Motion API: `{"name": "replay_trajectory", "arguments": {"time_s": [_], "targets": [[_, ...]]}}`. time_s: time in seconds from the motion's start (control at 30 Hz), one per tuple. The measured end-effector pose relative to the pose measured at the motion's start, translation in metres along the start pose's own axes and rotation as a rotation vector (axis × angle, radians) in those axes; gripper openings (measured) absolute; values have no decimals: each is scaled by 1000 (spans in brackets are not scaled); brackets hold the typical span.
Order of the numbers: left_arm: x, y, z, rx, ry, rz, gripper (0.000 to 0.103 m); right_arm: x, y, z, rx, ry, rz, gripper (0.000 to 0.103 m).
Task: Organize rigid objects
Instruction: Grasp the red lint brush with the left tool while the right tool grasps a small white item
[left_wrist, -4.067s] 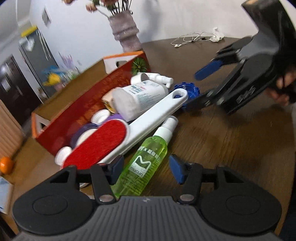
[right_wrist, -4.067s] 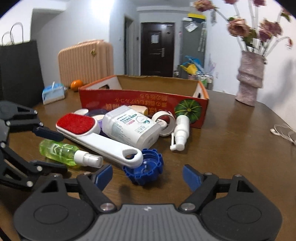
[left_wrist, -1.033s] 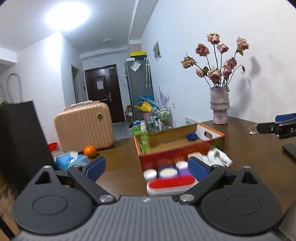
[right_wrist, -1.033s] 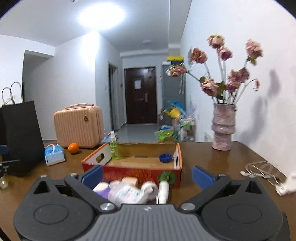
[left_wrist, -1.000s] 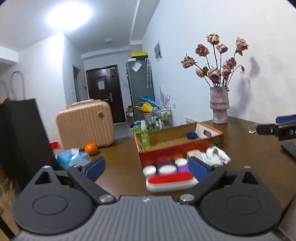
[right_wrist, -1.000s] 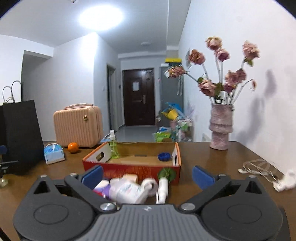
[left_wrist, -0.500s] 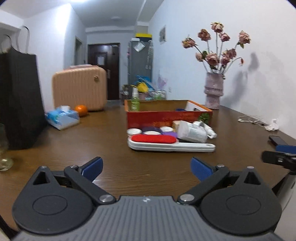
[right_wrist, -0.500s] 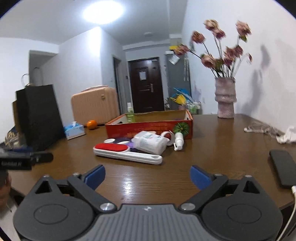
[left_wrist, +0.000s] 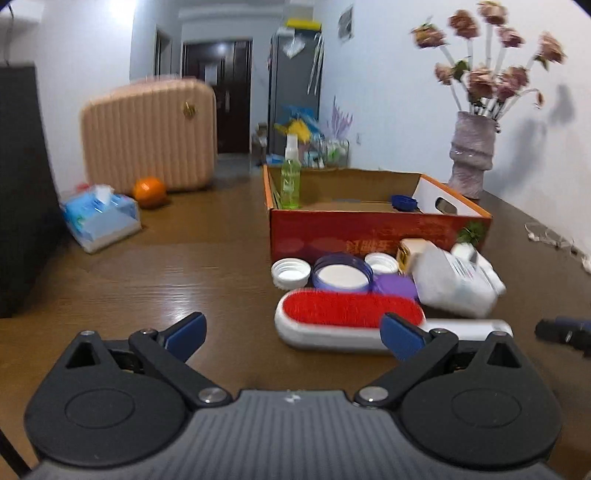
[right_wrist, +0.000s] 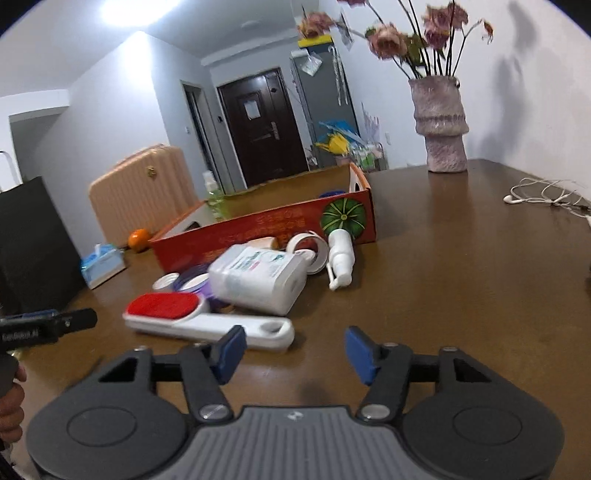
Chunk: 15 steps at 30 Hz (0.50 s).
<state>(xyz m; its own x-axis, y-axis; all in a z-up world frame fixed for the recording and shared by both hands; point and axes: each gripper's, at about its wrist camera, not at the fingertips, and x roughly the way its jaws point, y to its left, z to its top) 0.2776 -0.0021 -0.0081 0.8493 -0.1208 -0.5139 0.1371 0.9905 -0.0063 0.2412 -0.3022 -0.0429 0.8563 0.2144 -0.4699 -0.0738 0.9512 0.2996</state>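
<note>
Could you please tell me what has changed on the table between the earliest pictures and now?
The green spray bottle and the blue ridged cap have gone from the table into the red cardboard box. The right gripper is empty, its jaws closing; the left gripper is open. The red-padded white lint brush and the white bottles stayed outside.

Open red cardboard box (left_wrist: 376, 225) is sitting mid-table on the brown wooden table (left_wrist: 184, 266), with a green spray bottle (left_wrist: 290, 177) standing in its far left corner and a blue cap (left_wrist: 404, 201) lying toward its right end. Just before the box, white screw caps (left_wrist: 290, 272), a white rectangular bottle (left_wrist: 452, 282) and a small white spray bottle (right_wrist: 340, 258) are lying clustered; a red-padded white lint brush (left_wrist: 351, 321) is lying nearest. A grey ribbed vase (right_wrist: 441, 125) is standing behind, to the right.
</note>
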Motion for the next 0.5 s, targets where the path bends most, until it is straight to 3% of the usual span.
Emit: {"name": "replay_trajectory", "arguments": {"time_s": [0.07,0.13,0.2,0.3,0.4,0.5], "targets": [[27,6,14,-43,39,-26,96,17,-2,9,11,19,5,41],[50,11,22,-79,79,-49,85,35,1,14,-17,48,3,39],[69,14,26,-100,115,-70,68,48,5,16,-63,81,-3,33],[84,21,23,-171,180,-115,61,61,8,16,-92,117,3,24],[81,30,19,-239,209,-172,58,66,6,19,-89,108,-15,24],[76,33,14,-293,220,-164,64,68,2,22,-81,118,4,26]]}}
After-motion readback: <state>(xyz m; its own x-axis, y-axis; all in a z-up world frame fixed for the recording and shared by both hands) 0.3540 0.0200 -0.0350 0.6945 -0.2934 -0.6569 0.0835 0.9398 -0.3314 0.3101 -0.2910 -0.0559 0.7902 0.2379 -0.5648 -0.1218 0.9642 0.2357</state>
